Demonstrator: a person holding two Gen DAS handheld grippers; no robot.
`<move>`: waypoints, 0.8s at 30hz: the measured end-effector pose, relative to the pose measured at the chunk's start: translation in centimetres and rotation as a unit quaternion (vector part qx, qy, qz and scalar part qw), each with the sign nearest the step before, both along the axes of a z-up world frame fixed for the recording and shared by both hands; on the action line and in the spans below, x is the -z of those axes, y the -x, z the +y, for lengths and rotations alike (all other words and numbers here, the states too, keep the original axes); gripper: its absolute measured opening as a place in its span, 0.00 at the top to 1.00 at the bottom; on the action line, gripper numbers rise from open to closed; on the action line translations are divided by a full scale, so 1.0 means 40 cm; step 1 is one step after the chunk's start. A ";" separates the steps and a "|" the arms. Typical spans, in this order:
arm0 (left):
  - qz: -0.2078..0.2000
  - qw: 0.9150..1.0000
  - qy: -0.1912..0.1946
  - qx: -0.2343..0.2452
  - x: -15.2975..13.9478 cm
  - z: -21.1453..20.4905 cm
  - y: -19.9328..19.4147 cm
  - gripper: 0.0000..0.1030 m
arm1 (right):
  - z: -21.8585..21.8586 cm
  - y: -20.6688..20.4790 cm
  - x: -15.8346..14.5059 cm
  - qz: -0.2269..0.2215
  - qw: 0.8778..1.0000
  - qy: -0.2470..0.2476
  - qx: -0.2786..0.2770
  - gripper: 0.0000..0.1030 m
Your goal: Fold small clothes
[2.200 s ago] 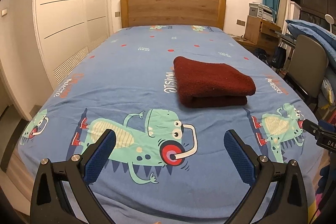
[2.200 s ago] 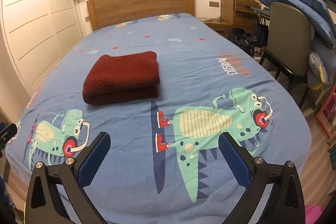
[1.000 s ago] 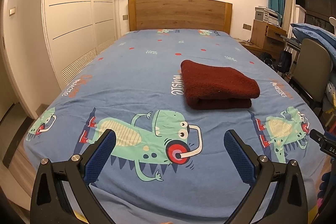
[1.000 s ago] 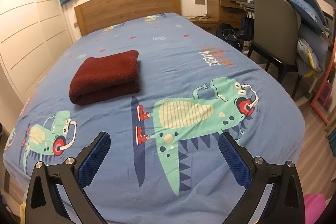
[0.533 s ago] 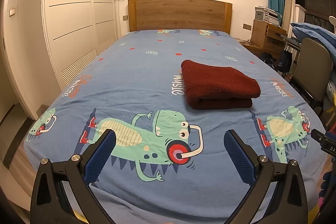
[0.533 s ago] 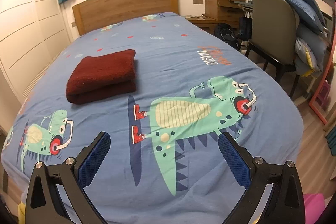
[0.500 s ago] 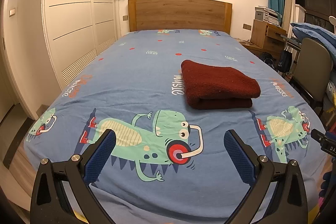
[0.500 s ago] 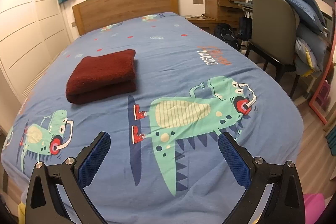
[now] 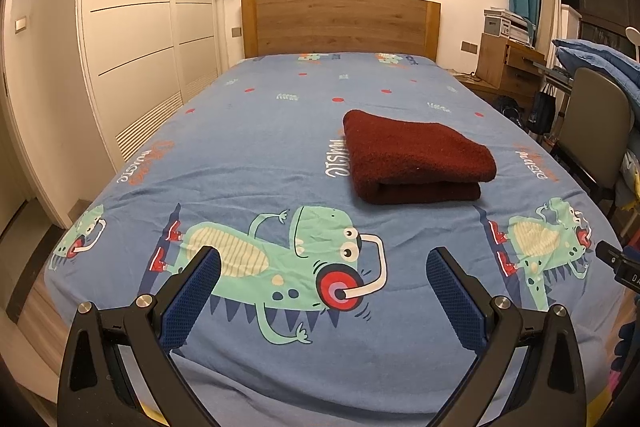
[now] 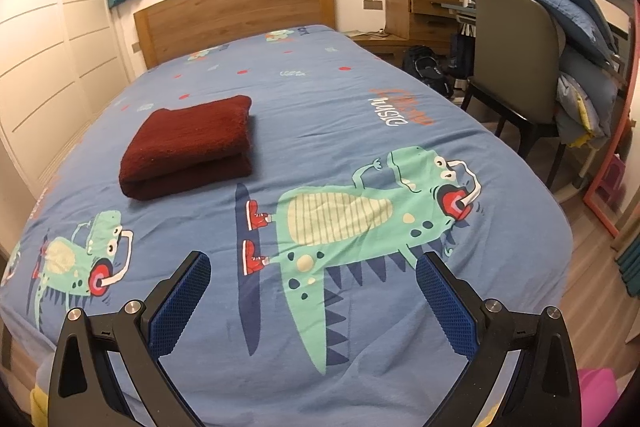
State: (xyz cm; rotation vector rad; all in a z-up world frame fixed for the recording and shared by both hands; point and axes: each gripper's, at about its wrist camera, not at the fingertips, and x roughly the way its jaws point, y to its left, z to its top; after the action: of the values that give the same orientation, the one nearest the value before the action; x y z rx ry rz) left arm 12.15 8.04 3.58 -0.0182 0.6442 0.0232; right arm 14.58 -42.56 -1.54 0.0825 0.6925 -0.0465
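Observation:
A dark red cloth (image 9: 412,157) lies folded in a thick rectangle on the blue dinosaur-print bed sheet (image 9: 260,147), right of centre in the left wrist view. It also shows in the right wrist view (image 10: 190,145), left of centre. My left gripper (image 9: 320,291) is open and empty, held above the foot of the bed, well short of the cloth. My right gripper (image 10: 312,291) is open and empty too, above the foot of the bed to the right of the cloth.
A wooden headboard (image 9: 340,23) stands at the far end. White wardrobe doors (image 9: 132,39) line the left side. A chair (image 10: 516,67) piled with blue bedding (image 10: 560,7), a desk and a dark bag (image 10: 428,69) stand to the right of the bed.
Both grippers have drawn back a little from the bed and stay open. The folded cloth has not moved.

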 end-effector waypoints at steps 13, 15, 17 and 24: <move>0.014 1.000 -0.002 0.001 0.026 -0.007 -0.016 0.01 | -0.004 -0.005 0.017 0.007 1.000 0.001 0.003 0.00; 0.016 1.000 -0.002 0.002 0.028 -0.007 -0.018 0.01 | -0.005 -0.006 0.020 0.008 1.000 0.001 0.003 0.00; 0.017 1.000 0.000 0.002 0.030 -0.007 -0.018 0.01 | -0.005 -0.007 0.022 0.010 1.000 0.001 0.003 0.00; 0.019 1.000 0.001 0.001 0.032 -0.004 -0.019 0.01 | -0.001 -0.011 0.031 0.015 1.000 0.005 0.003 0.00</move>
State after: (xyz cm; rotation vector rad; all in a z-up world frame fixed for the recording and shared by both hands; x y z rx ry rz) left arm 12.91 7.90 2.31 -0.0199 0.6815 0.0209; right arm 15.01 -42.61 -2.79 0.0741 0.7211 -0.0566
